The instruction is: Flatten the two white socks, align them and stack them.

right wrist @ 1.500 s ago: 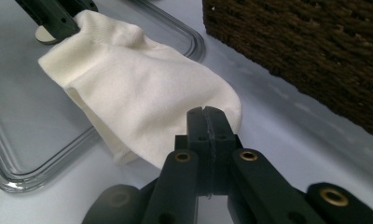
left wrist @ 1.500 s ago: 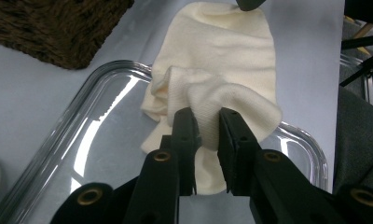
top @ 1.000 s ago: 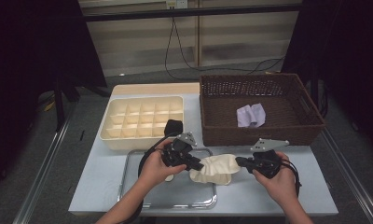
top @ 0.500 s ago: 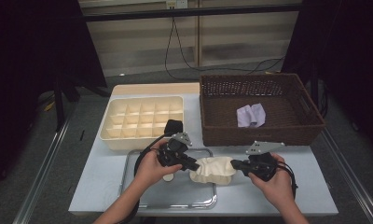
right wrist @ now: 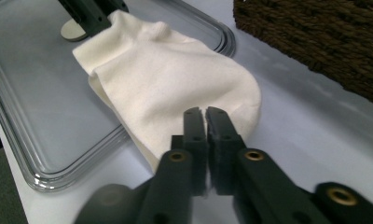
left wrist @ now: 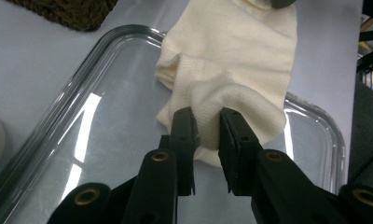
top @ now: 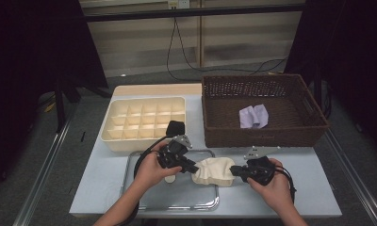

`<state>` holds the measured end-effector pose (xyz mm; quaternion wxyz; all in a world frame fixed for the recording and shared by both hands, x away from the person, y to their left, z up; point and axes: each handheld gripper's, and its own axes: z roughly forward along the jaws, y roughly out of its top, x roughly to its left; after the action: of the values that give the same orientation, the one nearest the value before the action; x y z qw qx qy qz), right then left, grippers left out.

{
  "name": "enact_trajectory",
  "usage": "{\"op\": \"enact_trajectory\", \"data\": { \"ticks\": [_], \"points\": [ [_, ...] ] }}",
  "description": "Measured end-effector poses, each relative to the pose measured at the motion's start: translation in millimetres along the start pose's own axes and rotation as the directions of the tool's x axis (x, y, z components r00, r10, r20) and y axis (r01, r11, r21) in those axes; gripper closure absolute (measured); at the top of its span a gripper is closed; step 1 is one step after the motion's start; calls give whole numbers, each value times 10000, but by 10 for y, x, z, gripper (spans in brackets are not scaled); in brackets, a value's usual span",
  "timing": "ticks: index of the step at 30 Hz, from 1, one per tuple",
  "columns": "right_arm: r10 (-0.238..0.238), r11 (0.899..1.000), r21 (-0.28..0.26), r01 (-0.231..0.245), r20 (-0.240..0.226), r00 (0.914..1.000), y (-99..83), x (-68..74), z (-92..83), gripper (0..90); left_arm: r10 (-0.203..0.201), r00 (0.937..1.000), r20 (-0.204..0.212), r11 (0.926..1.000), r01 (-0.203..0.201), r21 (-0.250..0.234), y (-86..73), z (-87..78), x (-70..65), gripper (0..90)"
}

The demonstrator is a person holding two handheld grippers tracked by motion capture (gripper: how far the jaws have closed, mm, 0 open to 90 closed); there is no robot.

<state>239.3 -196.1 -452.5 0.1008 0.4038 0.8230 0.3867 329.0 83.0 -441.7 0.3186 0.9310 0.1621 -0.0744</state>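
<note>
A cream sock (top: 215, 170) lies bunched across the right rim of a shiny metal tray (top: 177, 207) at the table's front. My left gripper (top: 191, 168) comes in from the sock's left. In the left gripper view its jaws (left wrist: 207, 128) pinch a raised fold of the sock (left wrist: 231, 60). My right gripper (top: 233, 172) sits at the sock's right end. Its jaws have just been opening. In the right gripper view they stand a thin slit apart (right wrist: 204, 116) at the toe edge of the sock (right wrist: 175, 79), with no cloth seen between the pads.
A cream divided box (top: 144, 123) stands behind the tray at the left. A brown wicker basket (top: 266, 136) at the back right holds a pale lilac cloth (top: 253, 116). A small beige disc (right wrist: 72, 30) lies in the tray near the left gripper.
The right gripper has edged left toward the left gripper, and the sock between them has bunched up shorter. The left hand has kept still.
</note>
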Motion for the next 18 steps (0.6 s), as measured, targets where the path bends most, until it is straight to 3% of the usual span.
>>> {"op": "enact_trajectory", "data": {
  "ticks": [9, 11, 12, 18],
  "points": [
    [610, 9981, -116, -603, 711, 9956, -36, -159, -82, 720, -65, 9999, -101, 9999, 66, 112, -26, -13, 33, 762],
    [609, 9981, -125, -601, 730, 9955, -45, -178, -76, 712, -298, 9996, -34, 9996, 298, 31, -35, 0, 29, 763],
    [730, 9973, -70, -727, 783, 9943, -53, -186, -70, 705, -155, 9998, -97, 9998, 156, 141, -35, 0, 34, 763],
    [813, 9967, -51, -812, 436, 9957, -24, -130, 15, 645, -166, 9999, -5, 9997, 166, 193, -30, 20, 22, 762]
  ]
}}
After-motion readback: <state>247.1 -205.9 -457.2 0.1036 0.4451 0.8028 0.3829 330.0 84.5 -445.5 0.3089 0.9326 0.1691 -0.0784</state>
